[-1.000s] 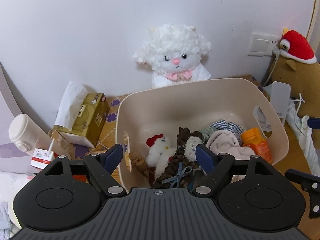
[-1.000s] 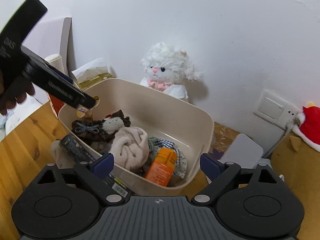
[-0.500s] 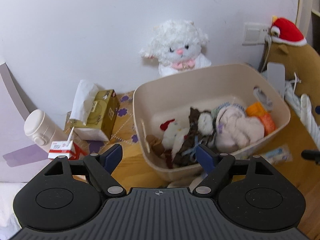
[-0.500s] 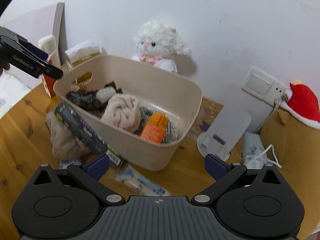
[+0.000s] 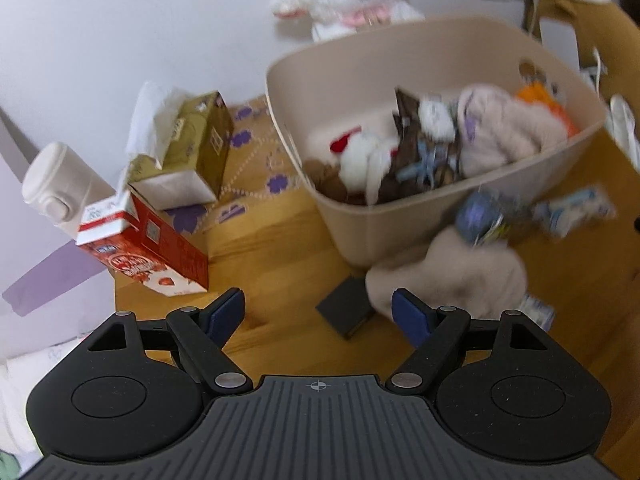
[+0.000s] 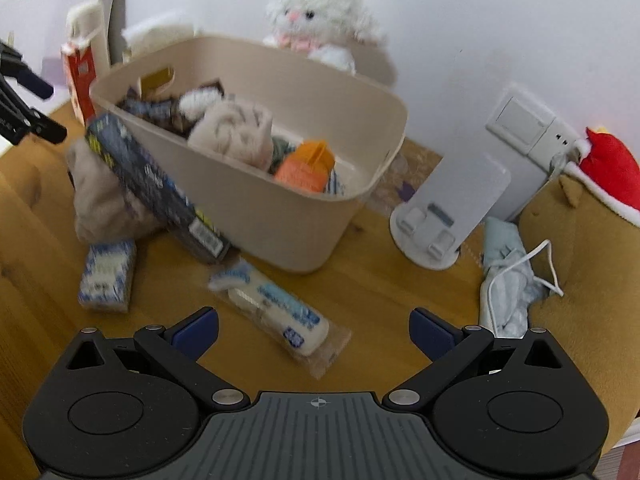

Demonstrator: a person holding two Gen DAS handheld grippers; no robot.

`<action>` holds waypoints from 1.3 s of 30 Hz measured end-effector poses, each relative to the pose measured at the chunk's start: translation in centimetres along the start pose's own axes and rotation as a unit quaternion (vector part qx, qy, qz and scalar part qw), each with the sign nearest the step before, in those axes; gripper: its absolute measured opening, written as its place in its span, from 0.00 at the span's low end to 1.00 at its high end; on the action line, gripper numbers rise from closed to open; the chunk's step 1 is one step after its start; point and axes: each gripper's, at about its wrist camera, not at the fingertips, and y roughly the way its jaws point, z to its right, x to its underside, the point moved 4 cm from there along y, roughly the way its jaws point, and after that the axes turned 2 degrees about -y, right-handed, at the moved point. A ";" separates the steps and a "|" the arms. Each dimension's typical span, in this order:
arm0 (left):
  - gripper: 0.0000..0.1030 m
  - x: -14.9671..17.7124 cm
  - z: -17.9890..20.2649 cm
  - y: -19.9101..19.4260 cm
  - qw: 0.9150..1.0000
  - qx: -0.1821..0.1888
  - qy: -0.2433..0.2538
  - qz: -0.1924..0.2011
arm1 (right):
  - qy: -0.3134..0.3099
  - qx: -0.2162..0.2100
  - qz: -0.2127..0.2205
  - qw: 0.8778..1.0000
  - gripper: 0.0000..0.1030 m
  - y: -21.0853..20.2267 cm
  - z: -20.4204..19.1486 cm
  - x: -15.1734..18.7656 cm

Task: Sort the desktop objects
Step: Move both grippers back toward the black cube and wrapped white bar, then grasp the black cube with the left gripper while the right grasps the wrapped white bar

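Observation:
A beige bin (image 5: 384, 232) (image 6: 280, 224) stands on the wooden desk, holding soft toys, a pink towel (image 6: 232, 132) and an orange bottle (image 6: 304, 168). In front of it lie a beige cloth (image 5: 448, 280) (image 6: 104, 200), a dark long box (image 6: 156, 188) leaning on the bin, a small black box (image 5: 346, 308), a blue-white packet (image 6: 106, 276) and a clear-wrapped white tube (image 6: 280, 312). My left gripper (image 5: 320, 314) is open and empty above the desk near the black box. My right gripper (image 6: 314, 330) is open and empty just above the wrapped tube.
A red carton (image 5: 148, 252), a tissue box (image 5: 188, 152) and a white bottle (image 5: 60, 184) stand left of the bin. A white plush (image 6: 316, 20) sits behind it. A white phone stand (image 6: 448, 216), a crumpled mask (image 6: 508, 280) and a brown plush (image 6: 580, 260) are at the right.
Both grippers have pulled back from the bin and tilted down toward the desk. The loose objects in front of the bin have come into view. Both stay open.

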 end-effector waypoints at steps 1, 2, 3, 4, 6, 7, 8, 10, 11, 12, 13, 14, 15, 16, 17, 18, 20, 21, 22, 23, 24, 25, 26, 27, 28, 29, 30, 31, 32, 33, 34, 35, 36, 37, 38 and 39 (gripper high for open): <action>0.79 0.3 0.2 0.5 1.000 0.001 0.011 -0.005 | -0.005 -0.003 -0.006 1.000 1.00 0.4 -0.1 0.3; 0.80 0.5 0.4 1.0 1.000 0.002 0.021 -0.011 | -0.007 -0.008 -0.012 1.000 1.00 0.9 -0.2 0.5; 0.80 0.8 0.6 1.5 0.999 0.003 0.036 -0.014 | -0.006 -0.015 -0.015 1.000 1.00 1.3 -0.2 0.7; 0.80 1.1 0.8 2.0 0.999 0.002 0.048 -0.018 | -0.007 -0.022 -0.018 1.000 1.00 1.6 -0.3 0.9; 0.80 1.6 1.0 3.1 0.997 0.000 0.066 -0.026 | -0.016 -0.031 -0.024 0.999 1.00 2.4 -0.4 1.2; 0.80 1.8 1.1 3.7 0.997 0.000 0.071 -0.030 | -0.024 -0.034 -0.028 0.999 1.00 2.7 -0.5 1.3; 0.80 1.9 1.0 4.2 0.997 -0.002 0.072 -0.036 | -0.034 -0.037 -0.031 0.998 1.00 3.0 -0.6 1.3; 0.79 2.1 0.9 5.0 0.997 -0.002 0.068 -0.039 | -0.055 -0.044 -0.034 0.997 1.00 3.5 -0.9 1.2; 0.79 2.1 0.8 5.3 0.997 0.002 0.065 -0.040 | -0.066 -0.048 -0.034 0.996 1.00 3.7 -1.0 1.2; 0.80 2.2 0.8 5.6 0.997 0.005 0.065 -0.040 | -0.077 -0.052 -0.034 0.995 1.00 3.9 -1.2 1.1; 0.80 2.2 0.8 5.9 0.997 0.007 0.065 -0.042 | -0.090 -0.057 -0.035 0.994 1.00 4.0 -1.3 1.0; 0.79 2.1 0.8 6.4 0.997 0.009 0.067 -0.044 | -0.104 -0.060 -0.036 0.992 1.00 4.3 -1.5 1.0; 0.79 2.1 0.7 6.7 0.997 0.010 0.067 -0.043 | -0.115 -0.062 -0.038 0.991 1.00 4.5 -1.7 0.9; 0.79 2.0 0.7 7.2 0.997 0.012 0.067 -0.041 | -0.128 -0.064 -0.040 0.989 1.00 4.7 -1.8 0.9; 0.79 1.9 0.6 7.4 0.997 0.014 0.065 -0.039 | -0.138 -0.066 -0.043 0.987 1.00 5.0 -1.9 0.9; 0.79 1.9 0.5 7.7 0.997 0.018 0.062 -0.033 | -0.145 -0.068 -0.044 0.986 1.00 5.3 -1.9 0.8; 0.79 1.7 0.3 7.9 0.998 0.023 0.058 -0.014 | -0.150 -0.070 -0.045 0.985 1.00 5.9 -2.0 0.8; 0.79 1.6 0.3 8.0 0.998 0.025 0.061 -0.006 | -0.150 -0.071 -0.046 0.985 1.00 6.1 -1.9 0.7; 0.79 1.5 0.3 8.1 0.998 0.028 0.063 0.000 | -0.148 -0.073 -0.048 0.985 1.00 6.4 -1.9 0.7; 0.79 1.4 0.3 8.2 0.997 0.034 0.065 0.007 | -0.146 -0.075 -0.050 0.985 1.00 6.7 -1.8 0.6; 0.79 1.4 0.3 8.3 0.997 0.041 0.065 0.013 | -0.146 -0.077 -0.052 0.985 1.00 7.0 -1.9 0.7; 0.79 1.3 0.3 8.3 0.997 0.046 0.064 0.017 | -0.148 -0.078 -0.053 0.985 1.00 7.3 -1.9 0.8; 0.79 1.1 0.3 8.4 0.997 0.050 0.063 0.019 | -0.149 -0.081 -0.053 0.984 1.00 7.4 -2.0 0.8; 0.78 1.0 0.4 8.4 0.996 0.054 0.060 0.021 | -0.144 -0.087 -0.046 0.985 1.00 7.5 -2.0 0.8; 0.76 0.9 0.4 8.4 0.996 0.059 0.057 0.023 | -0.141 -0.088 -0.045 0.985 0.99 7.5 -2.0 0.7; 0.71 0.9 0.4 8.4 0.996 0.065 0.055 0.025 | -0.139 -0.091 -0.042 0.985 0.98 7.5 -2.0 0.7; 0.68 0.8 0.5 8.3 0.996 0.072 0.054 0.027 | -0.138 -0.095 -0.038 0.985 0.94 7.5 -2.0 0.6; 0.63 0.9 0.7 8.2 0.995 0.078 0.053 0.029 | -0.138 -0.102 -0.034 0.985 0.89 7.4 -2.1 0.5; 0.58 0.9 0.8 8.2 0.995 0.083 0.054 0.030 | -0.138 -0.107 -0.032 0.984 0.86 7.3 -2.2 0.5; 0.56 0.9 0.8 8.2 0.994 0.089 0.053 0.031 | -0.139 -0.114 -0.031 0.983 0.81 7.2 -2.3 0.4; 0.50 0.9 0.9 8.1 0.994 0.094 0.054 0.030 | -0.139 -0.120 -0.030 0.983 0.74 7.1 -2.4 0.4; 0.45 0.9 1.0 8.1 0.993 0.099 0.054 0.029 | -0.139 -0.124 -0.029 0.982 0.72 6.9 -2.5 0.3; 0.43 0.9 1.1 8.0 0.993 0.104 0.053 0.029 | -0.140 -0.126 -0.028 0.982 0.64 6.8 -2.6 0.3; 0.40 0.9 1.3 7.9 0.993 0.104 0.053 0.027 | -0.140 -0.129 -0.027 0.981 0.54 6.7 -2.7 0.3; 0.37 1.0 1.4 7.8 0.993 0.105 0.051 0.025 | -0.141 -0.130 -0.028 0.981 0.49 6.5 -2.8 0.3; 0.34 1.0 1.5 7.7 0.993 0.108 0.048 0.021 | -0.142 -0.130 -0.028 0.981 0.40 6.4 -2.9 0.3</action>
